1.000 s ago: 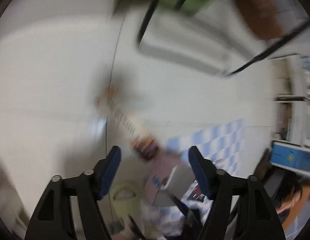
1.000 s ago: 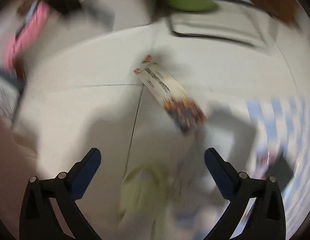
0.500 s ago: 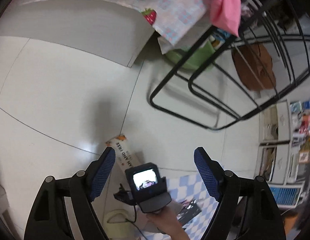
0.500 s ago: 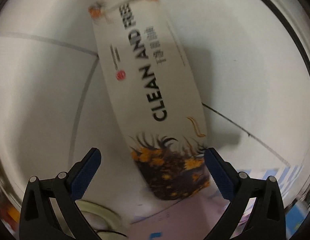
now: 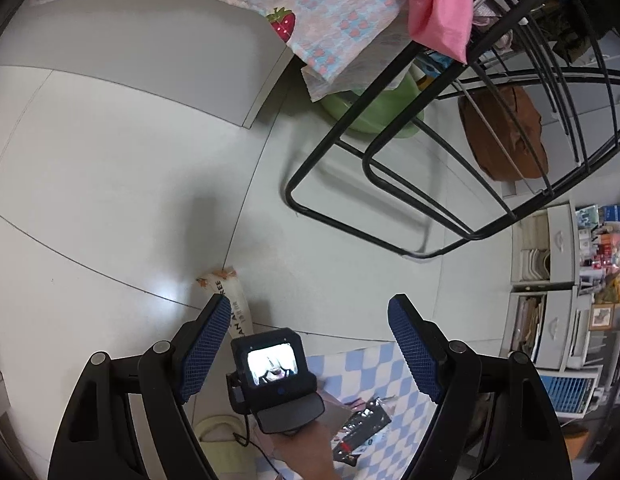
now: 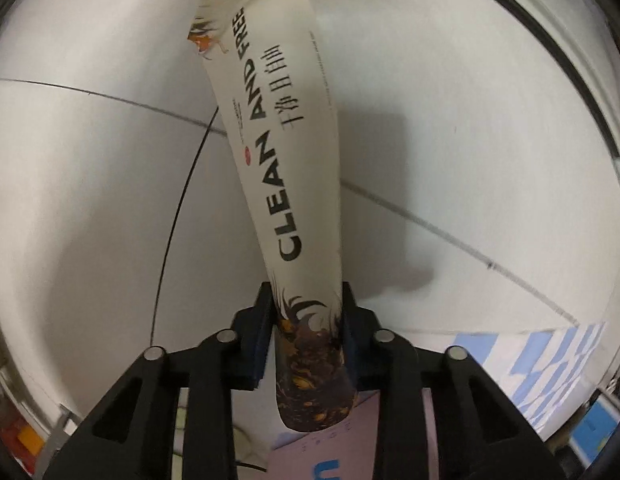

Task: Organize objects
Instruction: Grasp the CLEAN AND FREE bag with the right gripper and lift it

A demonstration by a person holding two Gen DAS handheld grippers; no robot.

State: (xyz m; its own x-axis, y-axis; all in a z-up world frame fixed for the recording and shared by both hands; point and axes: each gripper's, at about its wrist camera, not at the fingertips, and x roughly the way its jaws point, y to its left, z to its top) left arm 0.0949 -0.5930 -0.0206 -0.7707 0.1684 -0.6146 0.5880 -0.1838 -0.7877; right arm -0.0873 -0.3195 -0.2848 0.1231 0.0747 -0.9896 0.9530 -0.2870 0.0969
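Observation:
A long white packet (image 6: pixel 286 152) printed "CLEAN AND FREE", with a dark orange-patterned end, lies on the tiled floor. My right gripper (image 6: pixel 308 322) is shut on its dark near end. In the left wrist view the packet's far end (image 5: pixel 230 300) shows on the floor beyond the right gripper's camera unit (image 5: pixel 276 368), held by a hand. My left gripper (image 5: pixel 306 344) is open and empty, high above the floor, looking down on the right gripper.
A blue-and-white checked mat (image 5: pixel 390 380) with a dark foil packet (image 5: pixel 362 424) lies at the lower right. A black metal rack (image 5: pixel 390 200), a green basin (image 5: pixel 374 108), a brown bag (image 5: pixel 506 132), hanging cloths (image 5: pixel 438 4) and drawers (image 5: pixel 558 280) stand beyond. A pale green item (image 5: pixel 218 436) lies near.
My right gripper has closed on the packet's dark end; half a second ago it was open around it. My left gripper has stayed open, nearly still above.

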